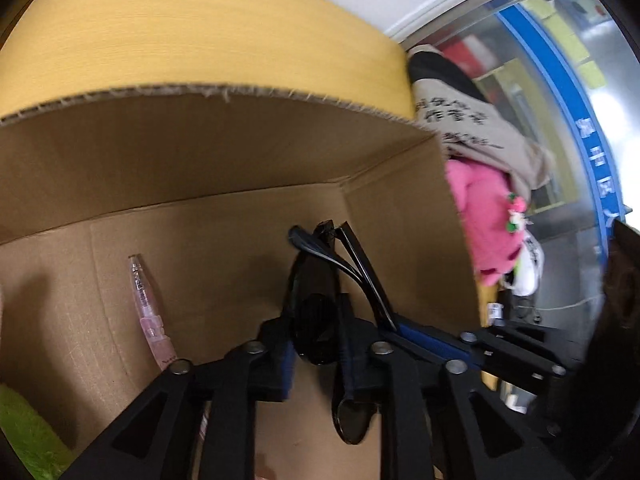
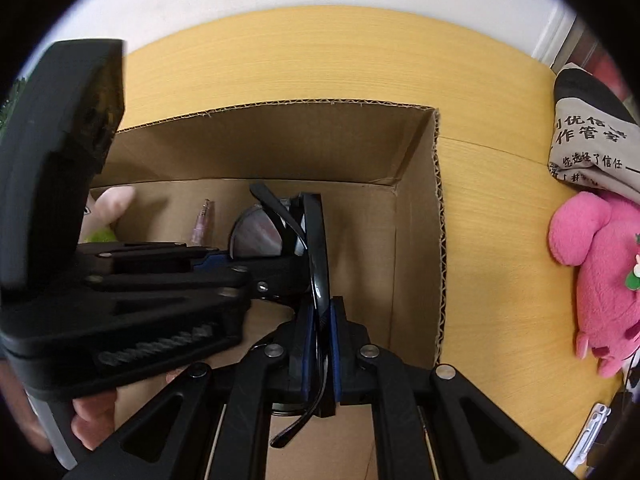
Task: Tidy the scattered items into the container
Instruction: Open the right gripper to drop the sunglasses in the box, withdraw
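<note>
**Sunglasses held over the open cardboard box**

Going from left to right inside the cardboard box (image 1: 200, 168): a green item (image 1: 24, 432) lies at the left edge, then a pink transparent pen (image 1: 146, 304) rests on the box floor, well apart from the grippers. In the middle are the black sunglasses (image 2: 316, 240), above the box floor. The left gripper (image 1: 316, 332) has its jaws a little apart around 1 lens; whether its pads press on the lens I cannot tell. The right gripper (image 2: 320, 344) is closed tight on the frame, so it carries the sunglasses. In the right wrist view their long axis runs along the right gripper's fingers, toward the far wall of the box. I judge that the right gripper only needs to let go, since the box floor is directly below. Outside the box, on the right, a pink plush toy (image 2: 596, 280) waits on the wooden table (image 2: 500, 240), nearer to the right hand.
</note>
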`<state>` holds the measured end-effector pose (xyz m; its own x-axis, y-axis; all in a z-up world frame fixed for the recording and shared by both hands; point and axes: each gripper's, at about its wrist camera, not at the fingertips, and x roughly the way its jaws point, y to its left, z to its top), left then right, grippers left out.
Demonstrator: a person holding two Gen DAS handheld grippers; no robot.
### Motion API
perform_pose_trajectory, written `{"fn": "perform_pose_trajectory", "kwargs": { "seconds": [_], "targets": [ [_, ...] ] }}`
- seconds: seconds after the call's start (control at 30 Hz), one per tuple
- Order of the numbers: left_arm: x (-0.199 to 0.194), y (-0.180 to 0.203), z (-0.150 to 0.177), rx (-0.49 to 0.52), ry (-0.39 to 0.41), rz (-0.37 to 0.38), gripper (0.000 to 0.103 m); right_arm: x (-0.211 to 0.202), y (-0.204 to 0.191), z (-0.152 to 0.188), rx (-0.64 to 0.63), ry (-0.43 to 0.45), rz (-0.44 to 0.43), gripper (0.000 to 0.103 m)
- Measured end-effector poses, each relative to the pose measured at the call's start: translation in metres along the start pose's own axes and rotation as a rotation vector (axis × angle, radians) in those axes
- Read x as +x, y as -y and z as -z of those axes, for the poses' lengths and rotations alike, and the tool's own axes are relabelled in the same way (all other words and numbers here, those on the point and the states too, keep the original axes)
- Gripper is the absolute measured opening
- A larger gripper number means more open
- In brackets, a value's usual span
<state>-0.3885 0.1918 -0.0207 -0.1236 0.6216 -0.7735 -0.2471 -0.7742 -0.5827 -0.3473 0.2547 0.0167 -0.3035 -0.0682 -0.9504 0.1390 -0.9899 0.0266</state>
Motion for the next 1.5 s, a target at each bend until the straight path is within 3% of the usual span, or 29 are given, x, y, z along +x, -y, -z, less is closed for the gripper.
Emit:
{"fn": "perform_pose_trajectory", "kwargs": {
  "seconds": [0.1, 0.17, 0.2, 0.3, 0.47, 0.63, 0.77, 0.93, 1.13, 1.3, 1.5],
  "targets": [
    [-0.002, 0.006, 0.001, 0.013, 0.010, -0.019, 0.034, 0.000, -0.003, 0.005, -0.020, 0.010, 0.023, 0.007],
    [-0.007, 0.007, 0.002, 0.011, 0.028, -0.047, 0.048, -0.002, -0.002, 0.008, -0.016, 0.024, 0.014, 0.008],
    [-0.011, 0.007, 0.003, 0.008, 0.040, -0.053, 0.051, -0.006, -0.002, 0.010, -0.014, 0.036, 0.012, 0.011],
    [-0.029, 0.012, 0.006, 0.018, 0.079, -0.055, 0.053, -0.020, -0.001, 0.014, -0.025, 0.079, 0.015, 0.024],
    [-0.081, 0.031, 0.029, 0.092, 0.178, -0.072, 0.064, -0.067, -0.010, 0.035, -0.054, 0.179, -0.052, 0.042],
    [-0.165, 0.056, 0.097, 0.205, 0.366, -0.170, 0.089, -0.131, -0.032, 0.089, -0.098, 0.310, -0.097, 0.065],
    [-0.213, 0.067, 0.164, 0.263, 0.503, -0.296, 0.101, -0.162, -0.044, 0.145, -0.103, 0.402, -0.083, 0.072],
    [-0.232, 0.075, 0.250, 0.277, 0.592, -0.417, 0.102, -0.170, -0.060, 0.209, -0.075, 0.441, -0.050, 0.073],
    [-0.214, 0.075, 0.325, 0.198, 0.590, -0.431, 0.102, -0.157, -0.071, 0.262, -0.048, 0.423, -0.062, 0.073],
    [-0.210, 0.078, 0.359, 0.156, 0.606, -0.430, 0.102, -0.159, -0.076, 0.286, -0.045, 0.414, -0.067, 0.073],
    [-0.213, 0.083, 0.375, 0.154, 0.610, -0.415, 0.102, -0.166, -0.081, 0.296, -0.052, 0.424, -0.065, 0.073]
  ]
}}
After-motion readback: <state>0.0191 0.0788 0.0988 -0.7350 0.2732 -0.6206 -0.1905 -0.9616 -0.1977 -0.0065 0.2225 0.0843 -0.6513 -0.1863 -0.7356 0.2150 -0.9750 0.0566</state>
